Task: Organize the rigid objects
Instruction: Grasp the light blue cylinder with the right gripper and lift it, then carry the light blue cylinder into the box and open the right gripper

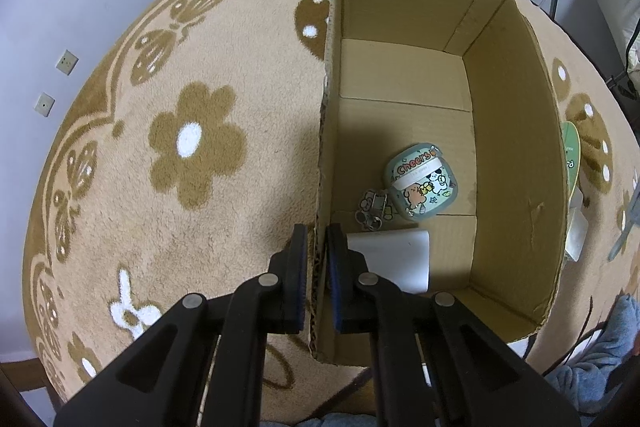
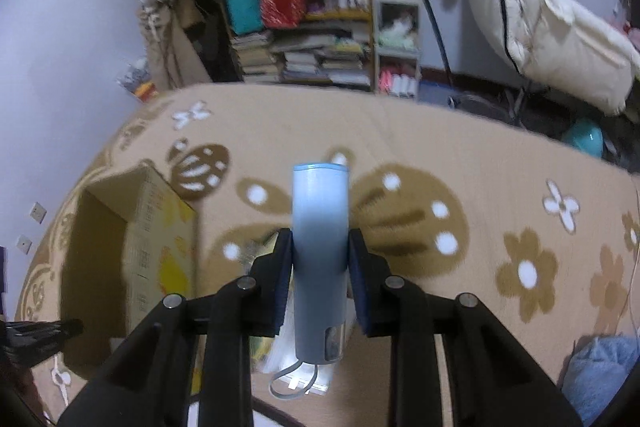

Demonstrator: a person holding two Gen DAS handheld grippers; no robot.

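left gripper [image 1: 317,259] fingers clamped on the near wall of the cardboard box [image 1: 516,131], steadying it. right gripper [image 2: 320,267] fingers closed on a blue tube [image 2: 319,251], lifted over the rug [image 2: 480,155], box off left. tube sticks out far; could slip or clip the box rim.

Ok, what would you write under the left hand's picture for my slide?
The left gripper pinches the cardboard box wall; a cartoon earbud case lies inside.
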